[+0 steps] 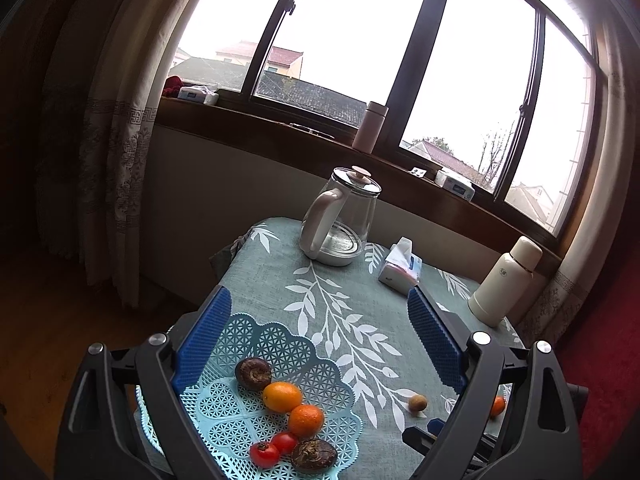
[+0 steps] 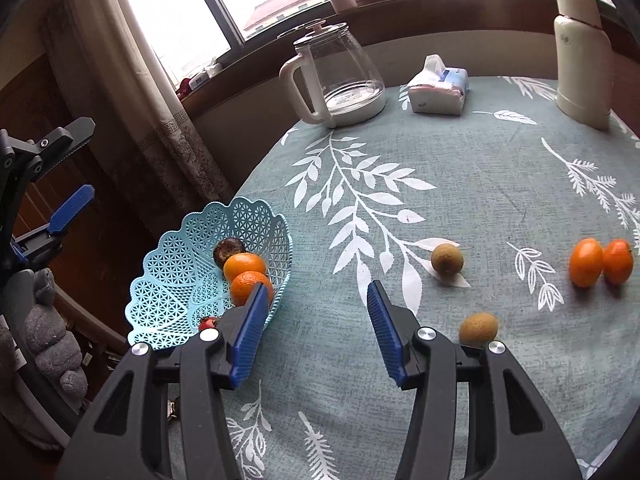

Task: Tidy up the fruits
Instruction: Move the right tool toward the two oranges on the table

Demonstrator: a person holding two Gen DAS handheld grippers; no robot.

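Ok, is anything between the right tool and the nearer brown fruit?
Nothing visible. The right tool is open, and the nearer brown fruit lies on bare tablecloth just right of it.

My basket (image 2: 168, 280) is light blue with lattice holes. The tablecloth (image 2: 480, 200) is grey-green with white leaves. My pads (image 2: 250, 340) are blue.

Glass kettle (image 2: 340, 76), tissue pack (image 2: 438, 90), cream flask (image 2: 582, 60) on tablecloth (image 2: 480, 184).
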